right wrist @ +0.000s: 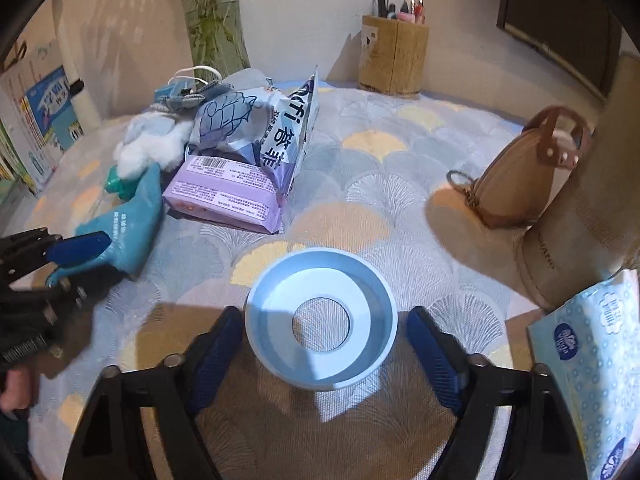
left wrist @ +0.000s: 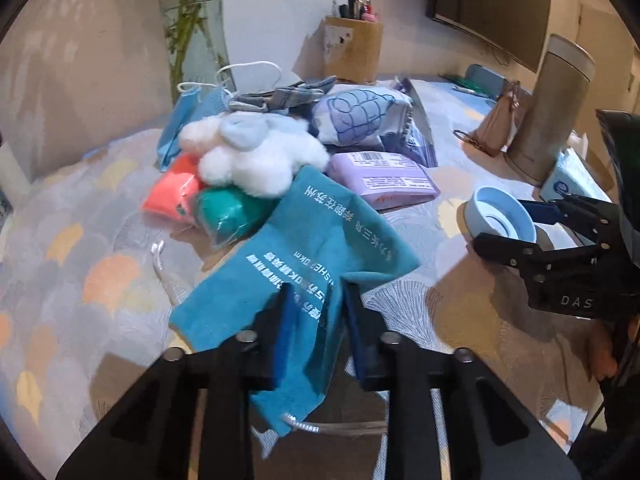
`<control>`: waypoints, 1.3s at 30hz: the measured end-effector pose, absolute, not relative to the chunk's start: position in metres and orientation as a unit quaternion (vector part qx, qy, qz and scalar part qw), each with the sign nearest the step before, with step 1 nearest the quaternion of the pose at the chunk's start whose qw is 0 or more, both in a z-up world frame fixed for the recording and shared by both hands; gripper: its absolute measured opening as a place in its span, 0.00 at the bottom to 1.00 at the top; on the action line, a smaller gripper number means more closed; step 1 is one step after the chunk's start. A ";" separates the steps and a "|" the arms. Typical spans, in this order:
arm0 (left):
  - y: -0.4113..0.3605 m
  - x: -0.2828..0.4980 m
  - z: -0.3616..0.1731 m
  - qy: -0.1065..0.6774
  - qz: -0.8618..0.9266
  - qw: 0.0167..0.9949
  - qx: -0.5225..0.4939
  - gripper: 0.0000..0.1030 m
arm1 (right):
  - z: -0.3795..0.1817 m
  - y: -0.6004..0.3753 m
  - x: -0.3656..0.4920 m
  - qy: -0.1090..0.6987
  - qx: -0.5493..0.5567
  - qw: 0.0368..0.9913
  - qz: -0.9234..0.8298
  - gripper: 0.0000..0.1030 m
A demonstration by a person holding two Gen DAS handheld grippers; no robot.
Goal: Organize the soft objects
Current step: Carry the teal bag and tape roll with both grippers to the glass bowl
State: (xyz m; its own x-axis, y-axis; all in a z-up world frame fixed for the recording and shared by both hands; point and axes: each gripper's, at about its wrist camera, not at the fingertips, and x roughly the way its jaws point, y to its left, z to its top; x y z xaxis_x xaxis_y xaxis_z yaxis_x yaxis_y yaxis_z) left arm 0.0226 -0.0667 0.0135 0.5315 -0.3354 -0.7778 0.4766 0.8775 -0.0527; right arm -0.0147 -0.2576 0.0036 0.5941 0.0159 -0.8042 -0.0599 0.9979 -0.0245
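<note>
On the patterned tablecloth (left wrist: 60, 280), the left tool (left wrist: 316, 320) half-hides the teal towel (left wrist: 312, 232).

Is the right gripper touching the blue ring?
Apart. The right wrist view shows the right gripper with a finger on each side of the blue ring, and tablecloth visible in both gaps.

A home room: patterned tablecloth (right wrist: 400, 184), wooden pen holder (right wrist: 394, 56) at its far edge, wall-mounted screen (left wrist: 492, 4) beyond, tissue pack (right wrist: 592, 360) near
</note>
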 end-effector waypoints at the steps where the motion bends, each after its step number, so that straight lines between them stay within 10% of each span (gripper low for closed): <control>1: -0.064 0.021 0.015 0.426 -0.233 0.871 0.070 0.16 | 0.004 -0.257 -0.016 0.445 -0.026 0.895 0.018 0.64; 22: -0.051 0.063 0.008 0.439 -0.131 0.885 0.080 0.75 | 0.008 -0.261 -0.018 0.446 -0.017 0.894 0.027 0.66; 24: -0.049 0.060 0.007 0.438 -0.138 0.885 0.076 0.70 | 0.008 -0.261 -0.018 0.446 -0.016 0.894 0.026 0.66; 28: -0.058 0.052 0.009 0.435 -0.185 0.879 0.065 0.14 | 0.007 -0.263 -0.015 0.450 -0.013 0.893 0.015 0.77; 39: -0.055 0.018 0.028 0.424 -0.245 0.872 -0.027 0.09 | 0.014 -0.257 -0.025 0.418 -0.035 0.908 -0.002 0.64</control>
